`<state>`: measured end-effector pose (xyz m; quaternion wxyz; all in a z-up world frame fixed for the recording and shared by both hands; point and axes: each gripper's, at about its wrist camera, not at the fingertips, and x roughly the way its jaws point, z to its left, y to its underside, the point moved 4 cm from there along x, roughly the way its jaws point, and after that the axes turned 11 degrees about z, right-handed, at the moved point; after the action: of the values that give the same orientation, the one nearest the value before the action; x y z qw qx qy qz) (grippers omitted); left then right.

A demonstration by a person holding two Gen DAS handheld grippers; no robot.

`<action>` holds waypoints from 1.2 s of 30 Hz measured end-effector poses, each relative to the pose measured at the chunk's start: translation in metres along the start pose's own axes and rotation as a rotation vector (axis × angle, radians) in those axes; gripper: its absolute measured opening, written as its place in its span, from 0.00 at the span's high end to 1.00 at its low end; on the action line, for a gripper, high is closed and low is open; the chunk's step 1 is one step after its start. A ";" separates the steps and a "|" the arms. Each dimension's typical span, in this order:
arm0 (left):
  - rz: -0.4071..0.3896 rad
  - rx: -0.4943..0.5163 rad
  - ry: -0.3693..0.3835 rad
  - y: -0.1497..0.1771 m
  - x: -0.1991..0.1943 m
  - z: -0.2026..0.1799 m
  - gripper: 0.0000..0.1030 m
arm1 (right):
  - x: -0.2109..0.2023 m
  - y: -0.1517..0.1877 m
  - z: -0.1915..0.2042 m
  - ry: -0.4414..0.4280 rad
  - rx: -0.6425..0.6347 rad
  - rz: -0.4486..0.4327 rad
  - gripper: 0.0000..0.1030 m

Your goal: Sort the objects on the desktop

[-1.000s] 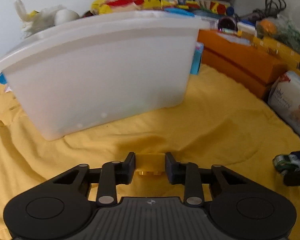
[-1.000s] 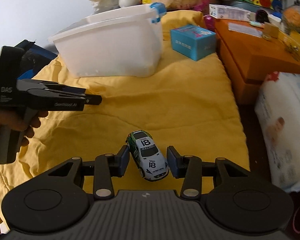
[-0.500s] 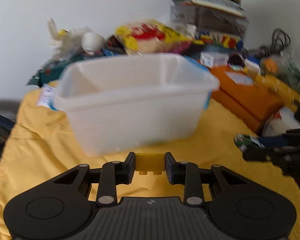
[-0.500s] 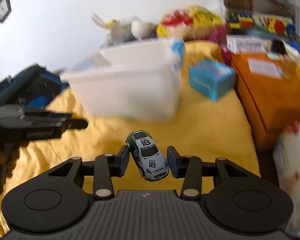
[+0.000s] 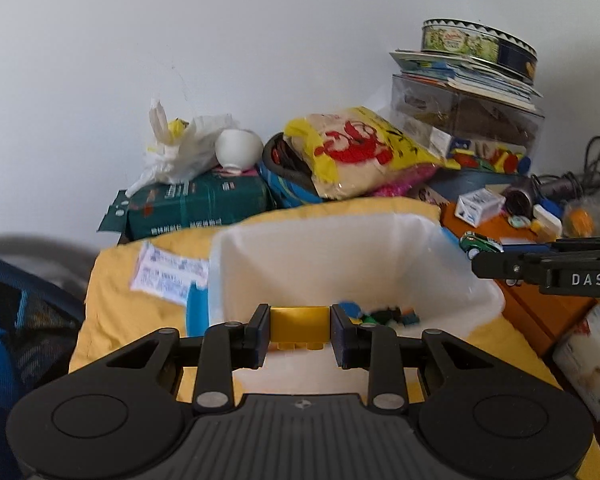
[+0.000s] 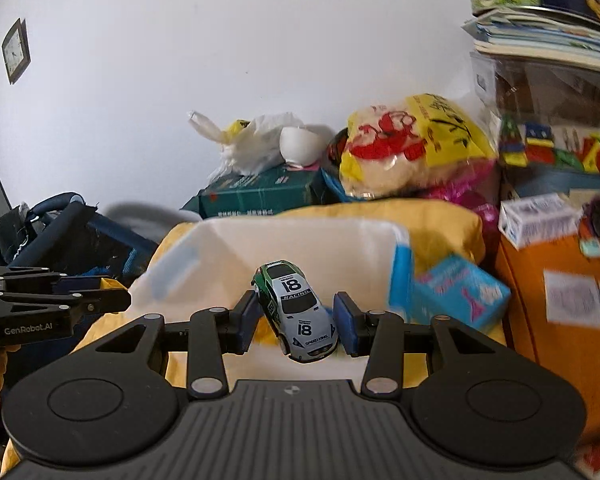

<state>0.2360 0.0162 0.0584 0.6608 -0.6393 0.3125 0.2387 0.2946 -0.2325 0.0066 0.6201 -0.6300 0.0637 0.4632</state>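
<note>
My left gripper (image 5: 299, 330) is shut on a yellow toy brick (image 5: 299, 323), held over the near rim of the white plastic bin (image 5: 476, 284). Several small toys (image 5: 380, 315) lie on the bin's floor. My right gripper (image 6: 296, 322) is shut on a white and green toy race car (image 6: 296, 312) numbered 18, raised in front of the same bin (image 6: 204, 248). In the left wrist view the right gripper (image 5: 480, 258) comes in from the right with the car (image 5: 480, 243) at its tip. In the right wrist view the left gripper (image 6: 116, 300) shows at the left edge.
A yellow cloth (image 5: 116, 300) covers the surface under the bin. An orange box (image 6: 548, 320) and a light blue carton (image 6: 460, 292) stand to the right. Bags, a green carton (image 5: 196, 208) and stacked books with a tin (image 5: 476, 44) crowd the back wall. A dark blue bag (image 6: 60, 236) sits left.
Both grippers have risen and moved toward the bin with their toys still held. The bin's inside has come into view from above its rim.
</note>
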 end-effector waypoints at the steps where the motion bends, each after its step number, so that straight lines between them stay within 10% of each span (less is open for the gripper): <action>1: -0.002 -0.002 -0.006 -0.006 0.002 0.002 0.67 | 0.004 -0.005 -0.001 0.004 -0.001 0.003 0.56; 12: 0.037 -0.024 -0.026 -0.044 0.037 0.010 0.65 | 0.047 -0.038 -0.004 0.039 -0.008 0.083 0.54; 14: 0.067 -0.019 -0.056 -0.042 0.047 0.009 0.32 | 0.055 -0.038 -0.003 0.039 -0.014 0.111 0.38; 16: 0.074 -0.011 -0.135 -0.038 0.054 0.009 0.21 | 0.060 -0.039 -0.003 0.060 -0.012 0.118 0.15; 22: 0.143 -0.012 -0.137 -0.030 0.064 0.013 0.20 | 0.062 -0.035 -0.006 0.066 -0.004 0.140 0.00; 36: 0.240 -0.042 -0.138 -0.065 0.062 0.009 0.15 | 0.063 -0.045 -0.003 0.125 -0.001 0.326 0.00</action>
<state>0.3263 0.0159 0.0592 0.6339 -0.5930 0.3353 0.3661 0.3614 -0.1940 -0.0030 0.5312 -0.6392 0.2034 0.5175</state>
